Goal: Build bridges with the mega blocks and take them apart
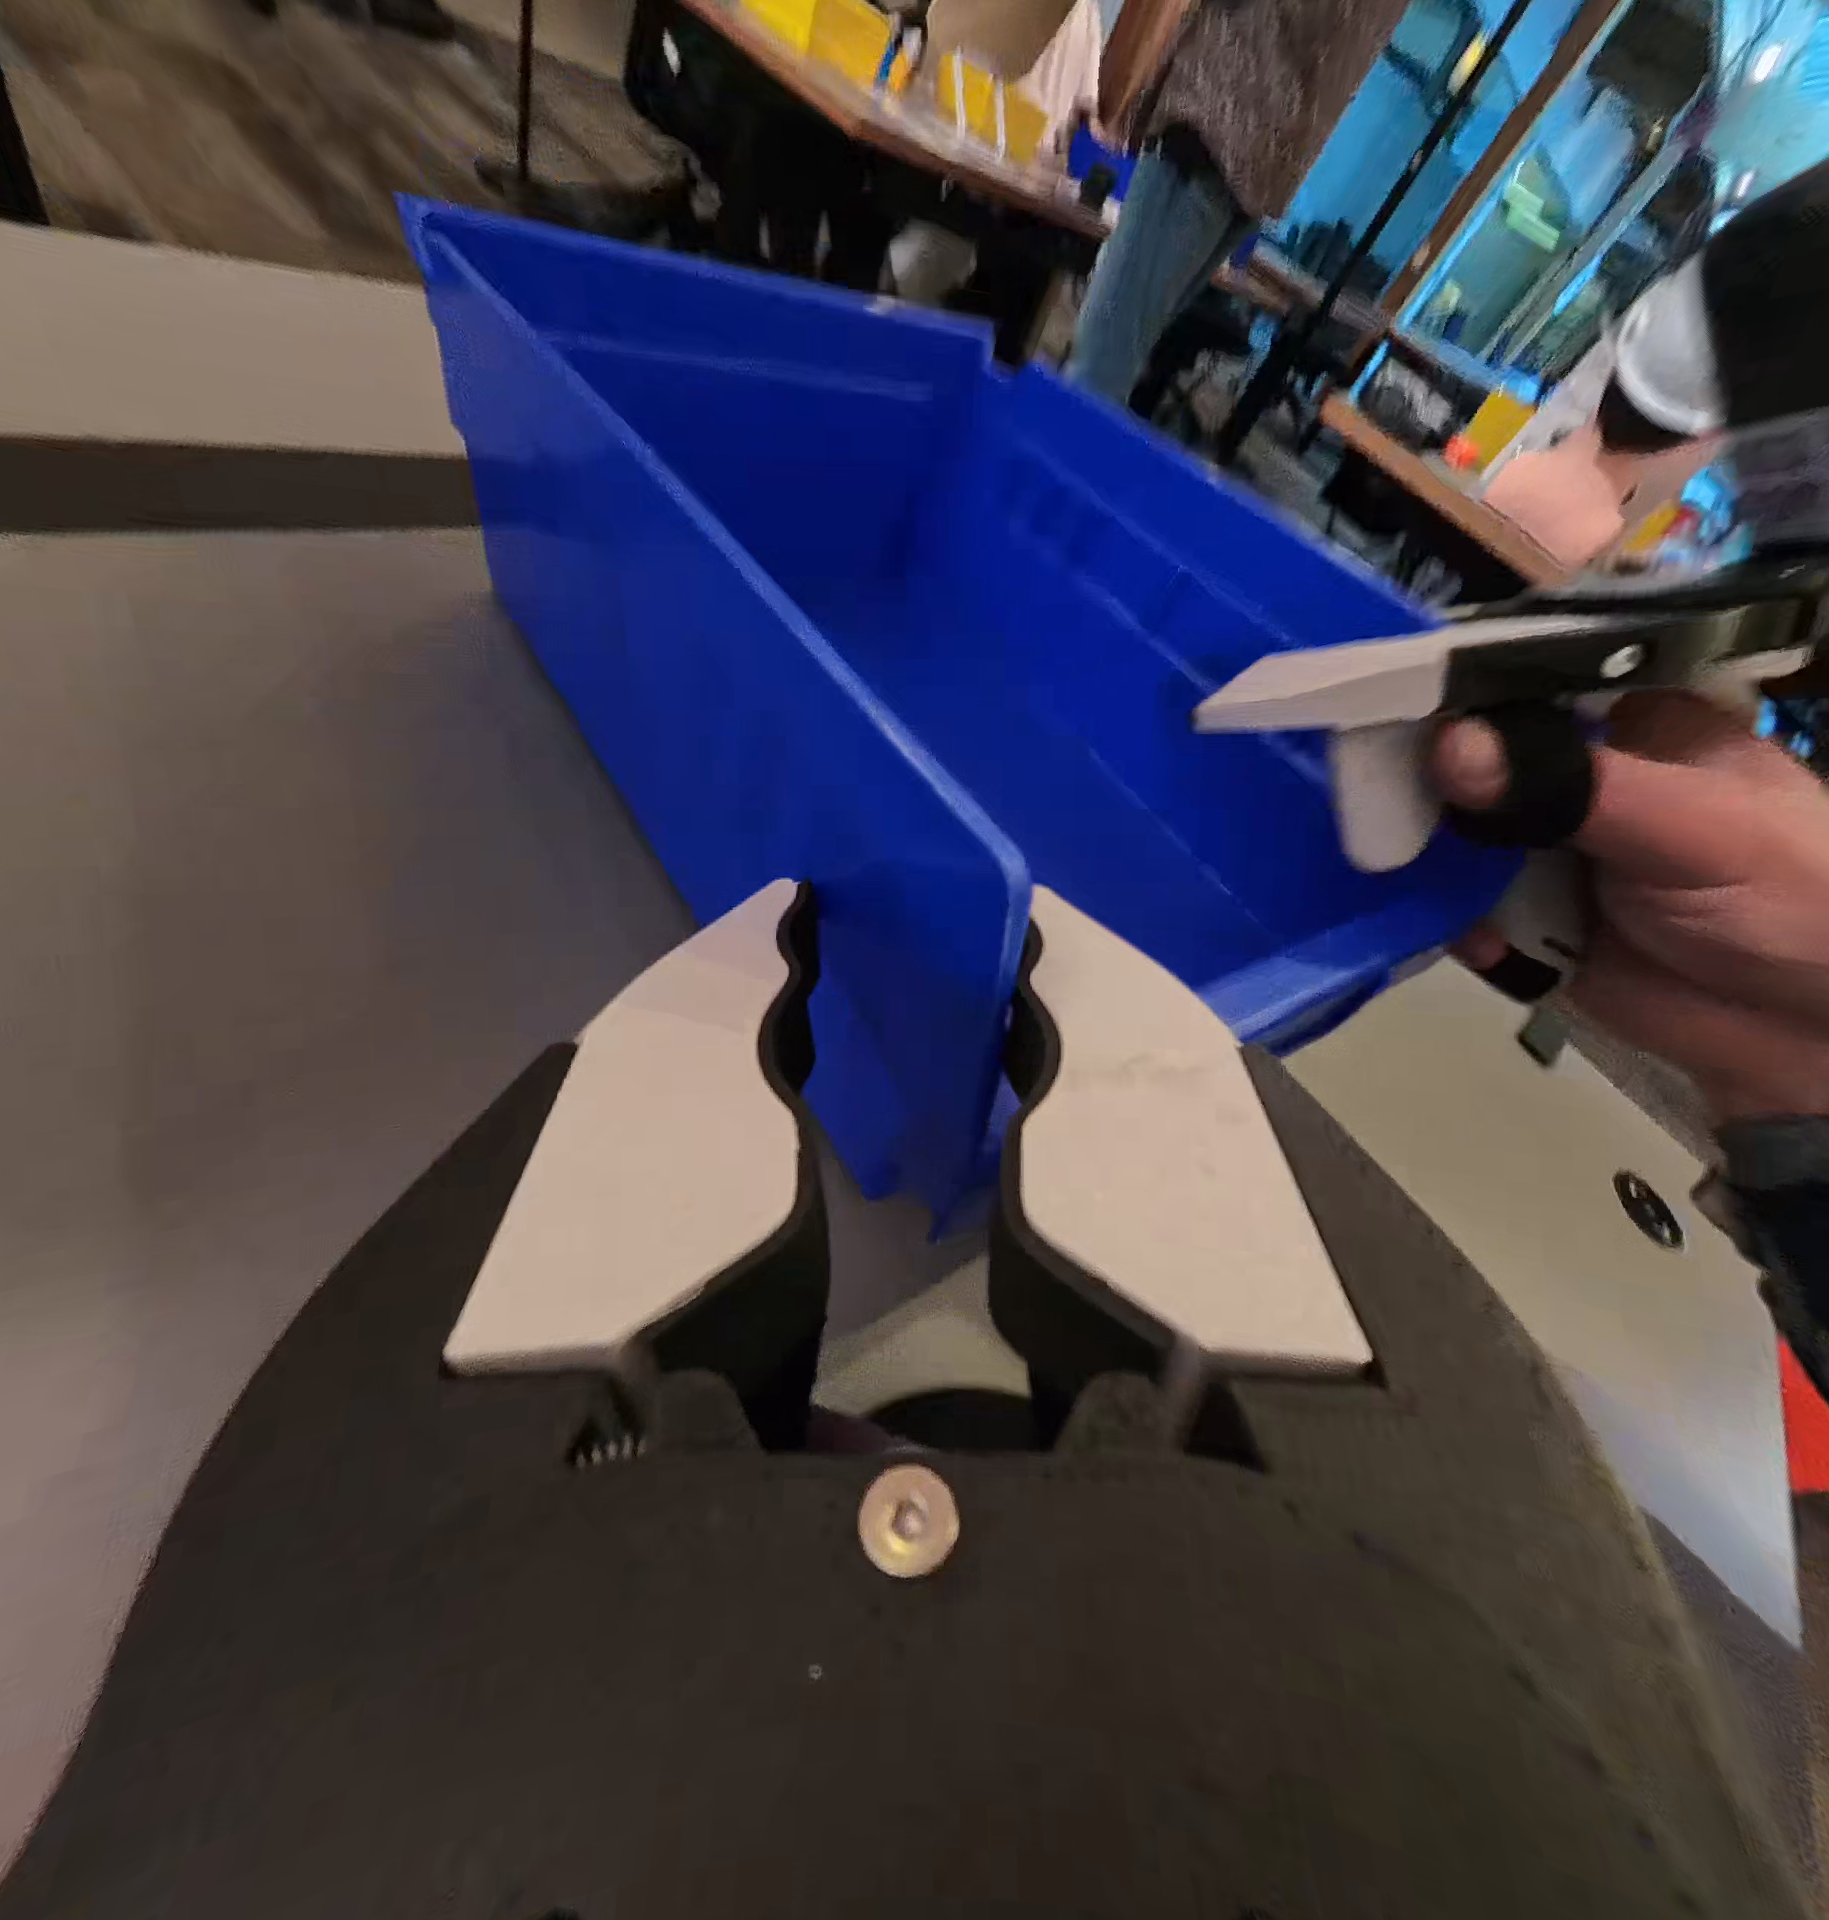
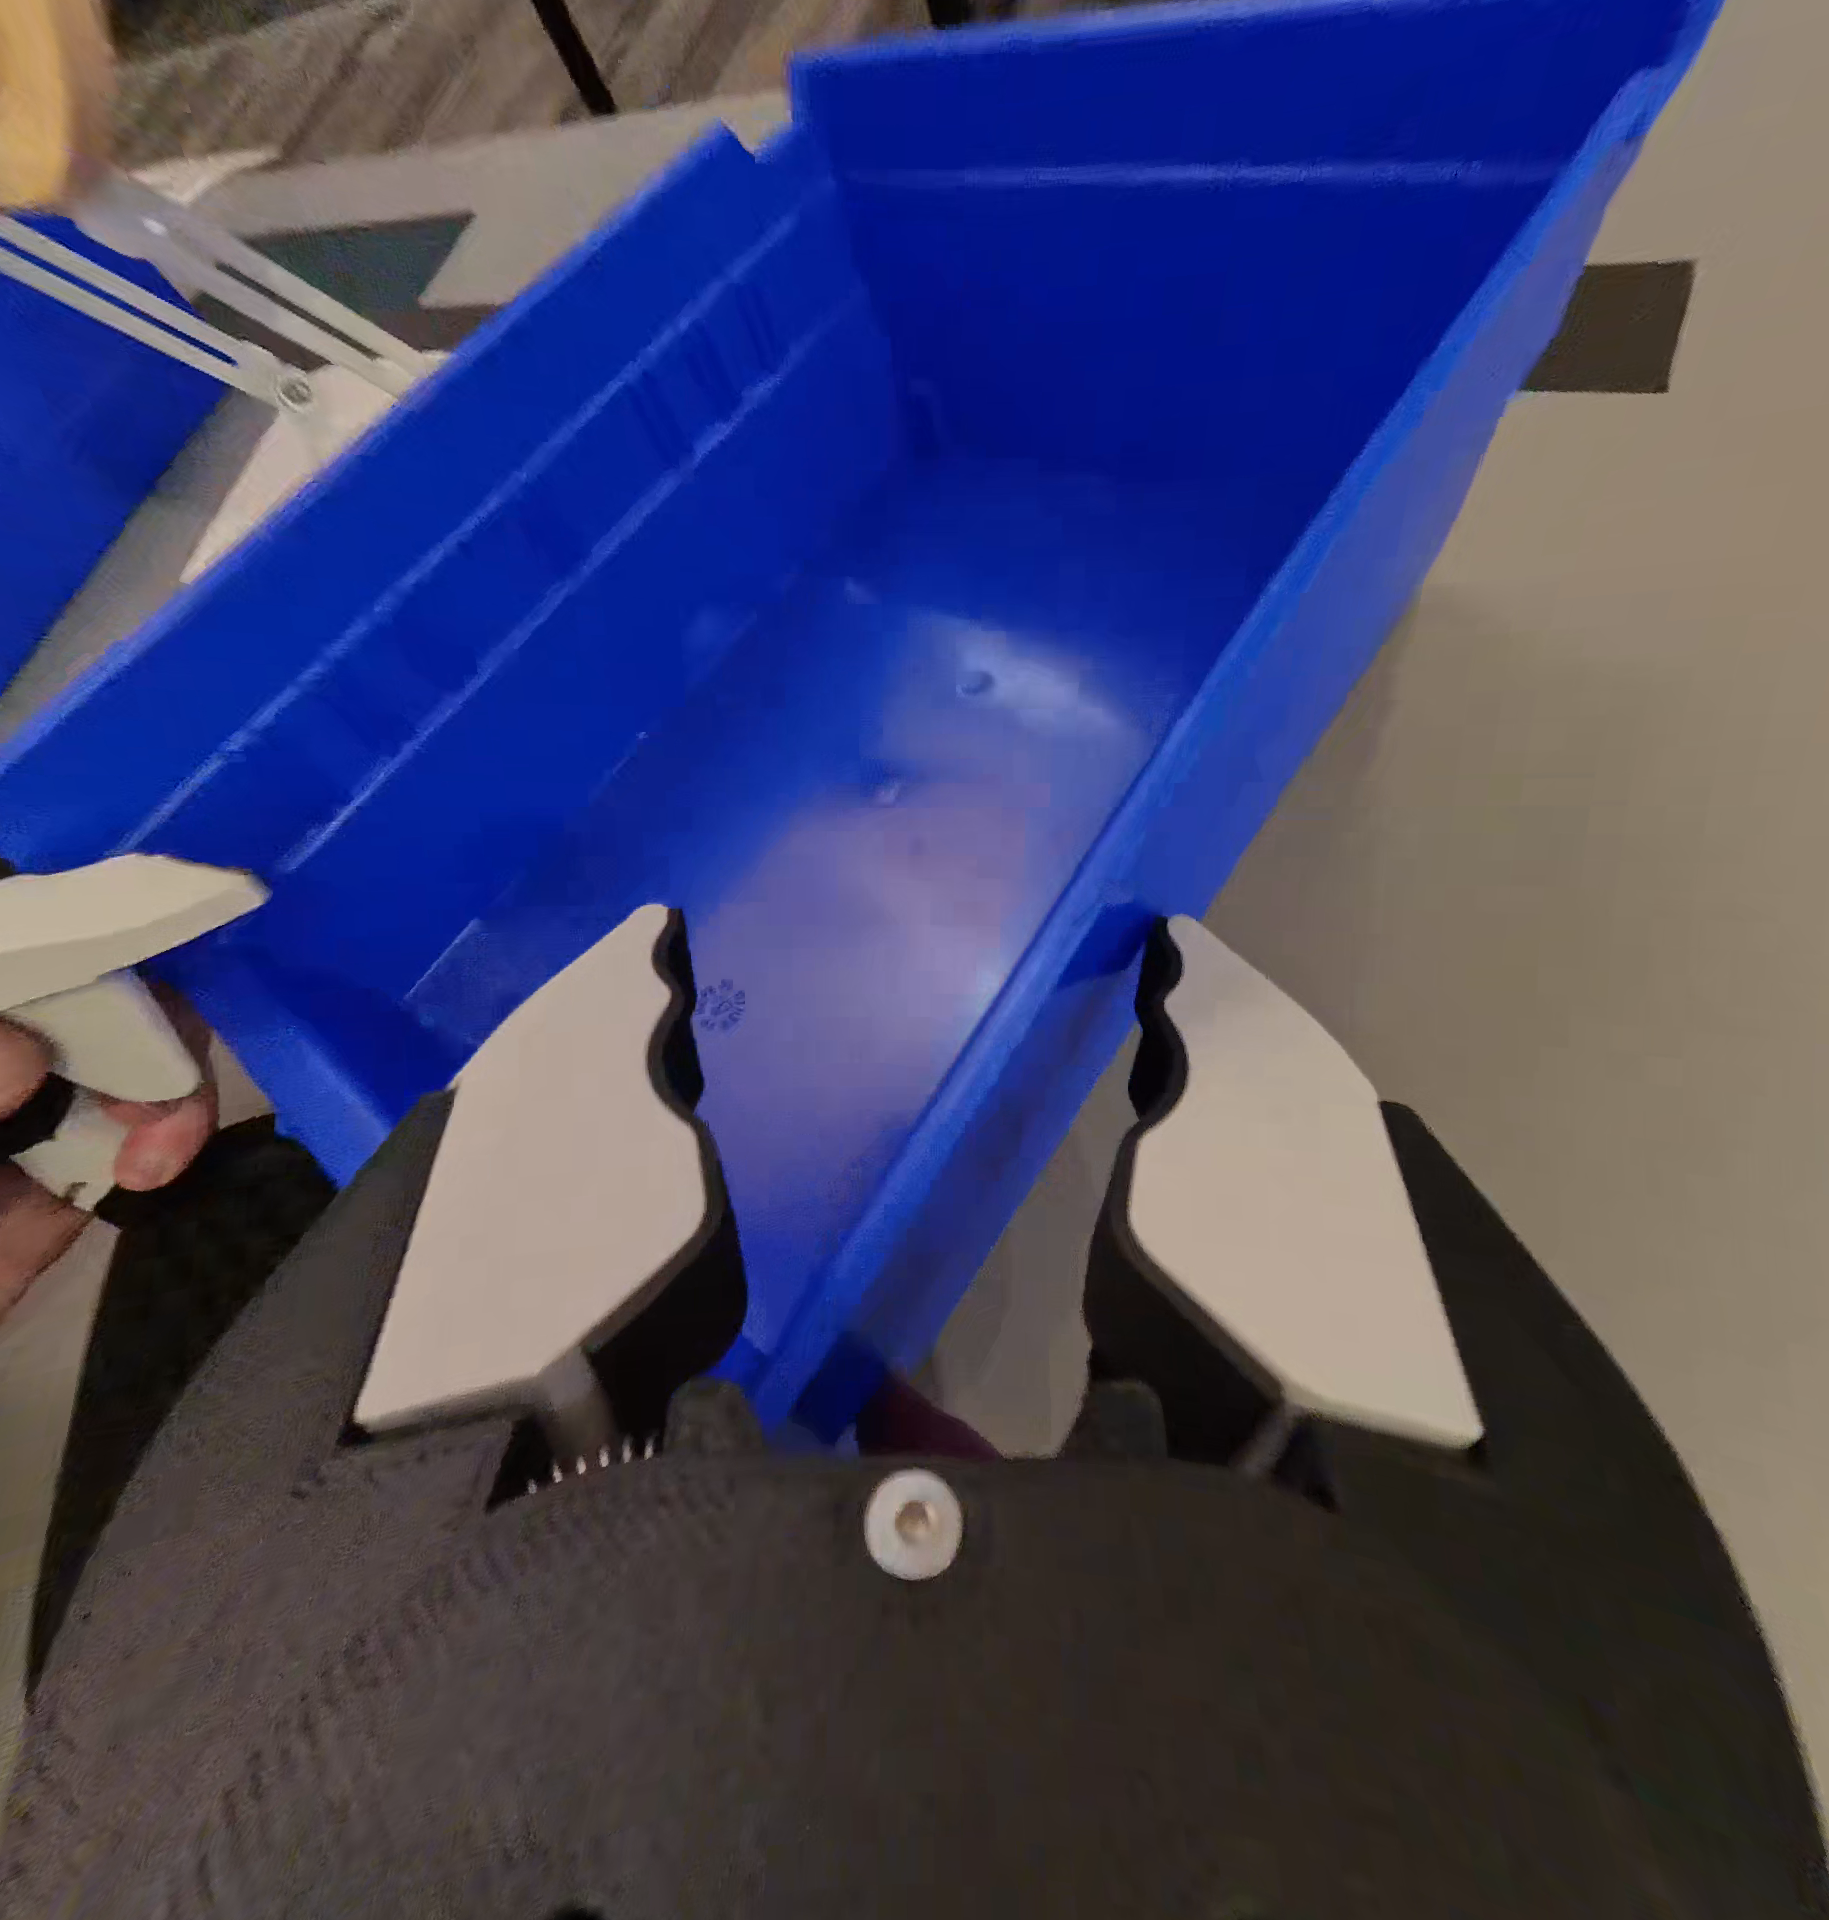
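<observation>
Left wrist view: my left gripper (image 1: pixel 915 935) has its fingers (image 1: pixel 681 1091) set either side of the near corner of the blue bin (image 1: pixel 744 582). The corner wall stands between the pads, close to both; blur keeps me from telling whether they clamp it. The bin sits tilted on the grey table (image 1: pixel 214 831), its inside bare as far as I see. My right gripper (image 1: pixel 1305 748) shows at the far right over the bin's other side, in my hand (image 1: pixel 1699 904). People and tables stand behind.

Right wrist view: my right gripper (image 2: pixel 915 966) is spread wide across the bin's (image 2: pixel 993 520) side wall (image 2: pixel 1180 831), one finger inside, one outside, neither pad pressing on it. No blocks show; the bin floor is bare. My left gripper (image 2: pixel 110 935) is at the left edge by the bin's corner.
</observation>
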Motion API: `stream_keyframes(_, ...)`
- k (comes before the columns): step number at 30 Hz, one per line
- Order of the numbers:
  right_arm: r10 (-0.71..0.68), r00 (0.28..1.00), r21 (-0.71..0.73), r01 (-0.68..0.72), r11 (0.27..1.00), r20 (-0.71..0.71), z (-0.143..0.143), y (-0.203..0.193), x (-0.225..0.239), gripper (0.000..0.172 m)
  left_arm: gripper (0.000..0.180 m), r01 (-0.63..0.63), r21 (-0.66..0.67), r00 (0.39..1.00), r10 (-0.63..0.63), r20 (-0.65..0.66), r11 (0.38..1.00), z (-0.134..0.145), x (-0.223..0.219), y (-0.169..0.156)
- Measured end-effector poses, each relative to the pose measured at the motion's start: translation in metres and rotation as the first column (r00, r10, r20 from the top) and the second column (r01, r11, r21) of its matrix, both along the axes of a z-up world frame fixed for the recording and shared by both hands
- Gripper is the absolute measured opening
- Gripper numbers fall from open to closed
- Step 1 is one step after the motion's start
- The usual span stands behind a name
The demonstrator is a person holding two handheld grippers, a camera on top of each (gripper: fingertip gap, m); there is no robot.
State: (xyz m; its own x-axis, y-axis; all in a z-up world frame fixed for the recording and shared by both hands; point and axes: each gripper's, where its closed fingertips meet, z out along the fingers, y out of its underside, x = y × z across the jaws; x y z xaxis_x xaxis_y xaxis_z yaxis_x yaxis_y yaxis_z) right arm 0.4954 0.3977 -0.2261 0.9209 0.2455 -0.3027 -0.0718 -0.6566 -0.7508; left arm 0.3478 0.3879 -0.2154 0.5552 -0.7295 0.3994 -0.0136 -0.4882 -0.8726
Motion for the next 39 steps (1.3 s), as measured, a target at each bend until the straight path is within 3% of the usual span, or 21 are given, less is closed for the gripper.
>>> stream_keyframes(7,0.058,0.998,-0.006,-0.058,0.998,0.01,-0.025,0.075,0.011,0.071,0.041,-0.048,-0.06,0.998,0.05,0.037,0.997,-0.015,0.008,0.046)
stream_keyframes(12,0.085,0.995,-0.02,-0.085,0.996,0.043,-0.031,0.096,0.02,0.069,0.049,-0.01,-0.118,0.996,0.02,0.086,0.993,-0.022,0.016,0.059)
stream_keyframes(15,0.048,0.997,0.028,-0.05,0.998,0.066,-0.018,0.092,0.034,0.082,0.068,0.097,-0.158,0.988,-0.076,0.133,0.983,-0.017,0.013,0.044)
stream_keyframes(19,-0.036,0.972,0.197,-0.011,0.98,0.232,0.028,0.066,0.045,0.087,0.07,0.136,-0.066,0.981,-0.126,0.146,0.989,0.005,-0.022,0.013)
stream_keyframes(24,0.085,0.937,0.402,-0.226,0.887,0.338,0.096,0.013,-0.055,0.063,0.078,0.158,0.191,0.986,-0.166,0.027,0.969,0.053,-0.093,-0.029)
stream_keyframes(26,0.163,0.927,0.454,-0.312,0.834,0.337,0.111,-0.004,-0.112,0.035,0.066,0.167,0.279,0.985,-0.175,0.003,0.946,0.079,-0.128,-0.035)
stream_keyframes(28,0.259,0.913,0.511,-0.394,0.764,0.316,0.123,-0.018,-0.169,0.0,0.042,0.142,0.355,0.987,-0.16,0.023,0.924,0.108,-0.172,-0.034)
stream_keyframes(30,0.347,0.891,0.524,-0.453,0.721,0.293,0.125,-0.023,-0.218,0.0,0.008,0.075,0.435,0.99,-0.12,0.075,0.897,0.137,-0.222,-0.031)
stream_keyframes(31,0.384,0.873,0.501,-0.487,0.716,0.3,0.12,-0.021,-0.239,0.0,0.0,0.042,0.477,0.991,-0.098,0.092,0.878,0.151,-0.246,-0.028)
stream_keyframes(36,0.478,0.842,0.477,-0.538,0.696,0.251,0.104,0.006,-0.308,0.005,0.0,-0.136,0.535,0.99,0.138,0.037,0.834,0.176,-0.371,0.013)
stream_keyframes(37,0.5,0.832,0.455,-0.551,0.699,0.24,0.095,0.011,-0.318,0.005,0.021,-0.165,0.544,0.978,0.207,-0.016,0.823,0.173,-0.394,0.027)
stream_keyframes(39,0.521,0.818,0.416,-0.573,0.706,0.243,0.075,0.021,-0.334,0.006,0.041,-0.165,0.525,0.96,0.257,-0.108,0.835,0.163,-0.43,0.054)
